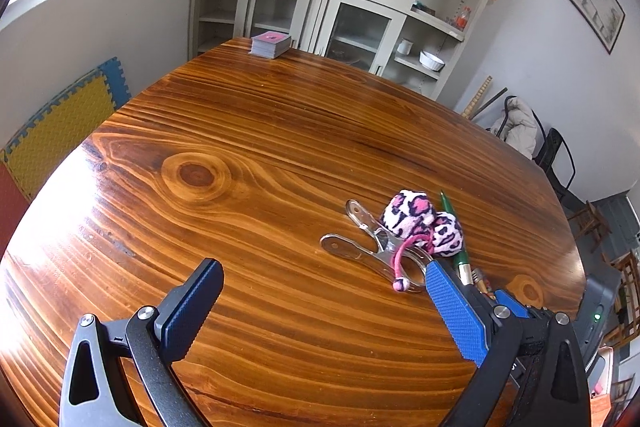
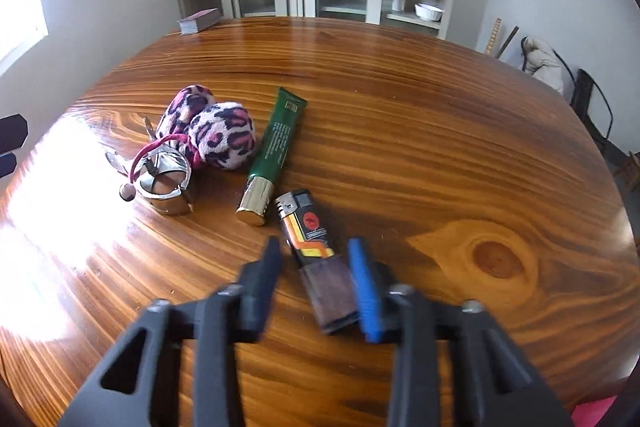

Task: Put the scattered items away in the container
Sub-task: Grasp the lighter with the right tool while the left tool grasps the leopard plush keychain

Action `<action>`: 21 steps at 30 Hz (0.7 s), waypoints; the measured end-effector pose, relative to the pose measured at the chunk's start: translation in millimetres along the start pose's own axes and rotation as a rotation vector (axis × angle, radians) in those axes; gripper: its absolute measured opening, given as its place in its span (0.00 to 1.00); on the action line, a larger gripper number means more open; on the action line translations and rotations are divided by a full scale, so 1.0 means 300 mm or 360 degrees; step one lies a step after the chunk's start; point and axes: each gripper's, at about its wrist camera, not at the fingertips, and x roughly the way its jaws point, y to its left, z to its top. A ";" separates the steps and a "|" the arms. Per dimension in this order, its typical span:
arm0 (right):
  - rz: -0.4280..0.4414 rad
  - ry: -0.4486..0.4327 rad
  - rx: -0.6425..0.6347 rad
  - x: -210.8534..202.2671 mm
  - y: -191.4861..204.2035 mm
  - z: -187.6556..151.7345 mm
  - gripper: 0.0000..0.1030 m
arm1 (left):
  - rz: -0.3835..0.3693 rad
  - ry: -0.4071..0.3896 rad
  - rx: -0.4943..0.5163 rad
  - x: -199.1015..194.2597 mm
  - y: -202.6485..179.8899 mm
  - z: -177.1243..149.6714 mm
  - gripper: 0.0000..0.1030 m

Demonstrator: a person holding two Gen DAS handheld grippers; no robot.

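Straddling the lighter [image 2: 306,231], right gripper [image 2: 316,247] fingers stand slightly apart

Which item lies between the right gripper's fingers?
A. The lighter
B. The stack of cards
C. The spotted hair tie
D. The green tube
A: in the right wrist view the lighter lies in the gap between the right gripper fingers, while the green tube and hair tie lie farther off.
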 end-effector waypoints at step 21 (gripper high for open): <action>-0.0031 -0.0027 0.0246 -0.088 -0.139 -0.103 0.25 | 0.0141 -0.0099 0.0678 0.284 -0.344 0.013 0.99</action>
